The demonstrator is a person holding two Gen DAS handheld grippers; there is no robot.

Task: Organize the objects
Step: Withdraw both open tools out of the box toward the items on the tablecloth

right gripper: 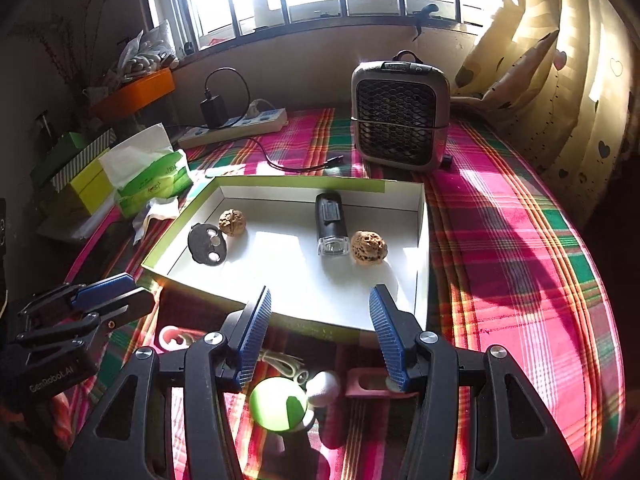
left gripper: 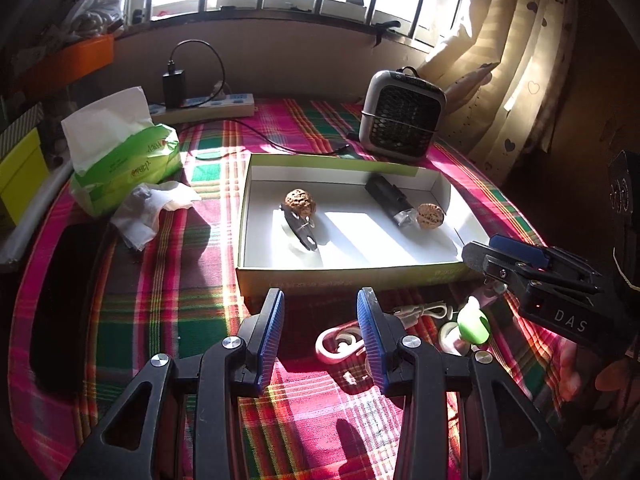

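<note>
A shallow white box (left gripper: 440, 190) (right gripper: 422, 216) with a green rim lies on the plaid cloth. In it are two walnuts (left gripper: 301, 201) (right gripper: 369, 247), a black flat tool (left gripper: 298, 230) (right gripper: 207, 245) and a black cylinder device (left gripper: 390, 199) (right gripper: 330, 224). In front of the box lie a green and white toy (left gripper: 472, 325) (right gripper: 279, 404), a white cable (left gripper: 424, 312) (right gripper: 282, 362) and a pink-white hook (left gripper: 340, 344). My left gripper (left gripper: 320, 336) is open and empty above the cloth, left of the hook. My right gripper (right gripper: 320, 340) is open and empty, over the green toy.
A small grey fan heater (left gripper: 400, 118) (right gripper: 398, 116) stands behind the box. A green tissue pack (left gripper: 124, 160) (right gripper: 154, 182) and crumpled tissue (left gripper: 148, 210) lie left of it. A power strip (left gripper: 208, 106) (right gripper: 236, 124) lies by the wall. A curtain (right gripper: 560, 80) hangs on the right.
</note>
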